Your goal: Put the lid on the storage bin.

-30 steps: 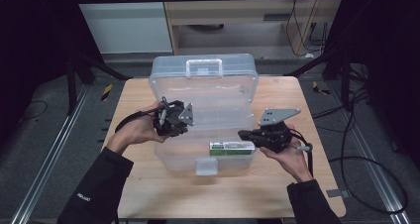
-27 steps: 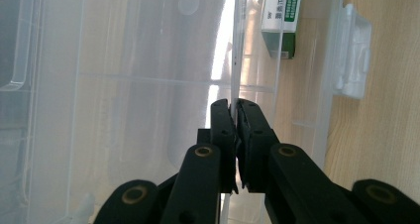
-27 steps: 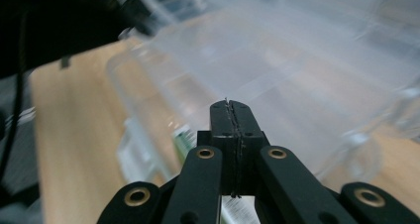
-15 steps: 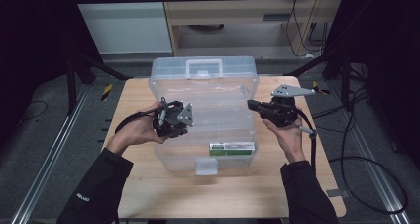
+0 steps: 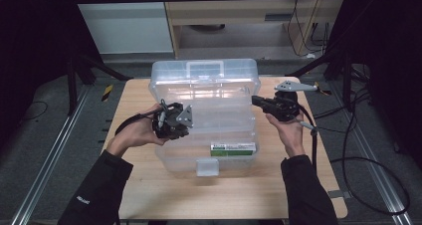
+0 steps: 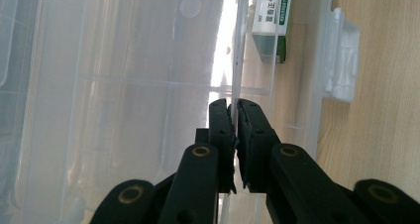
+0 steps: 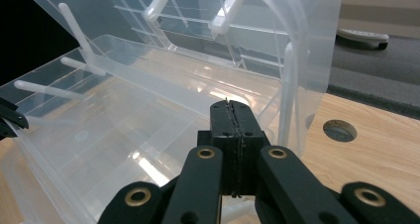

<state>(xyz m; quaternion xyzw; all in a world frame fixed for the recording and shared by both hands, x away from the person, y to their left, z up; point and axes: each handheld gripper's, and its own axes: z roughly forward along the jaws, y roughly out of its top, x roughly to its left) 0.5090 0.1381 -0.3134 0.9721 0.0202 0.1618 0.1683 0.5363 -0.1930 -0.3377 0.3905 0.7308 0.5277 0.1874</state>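
Clear plastic box wall is pinched by the left tongs to steady it, while the right tongs, closed empty, sit beside its lid.

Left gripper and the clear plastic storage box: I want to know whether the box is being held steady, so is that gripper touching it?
Touching. In the left gripper view, the left gripper has its black jaws pinched on a thin wall edge of the clear plastic storage box, with the plastic running between the pads.
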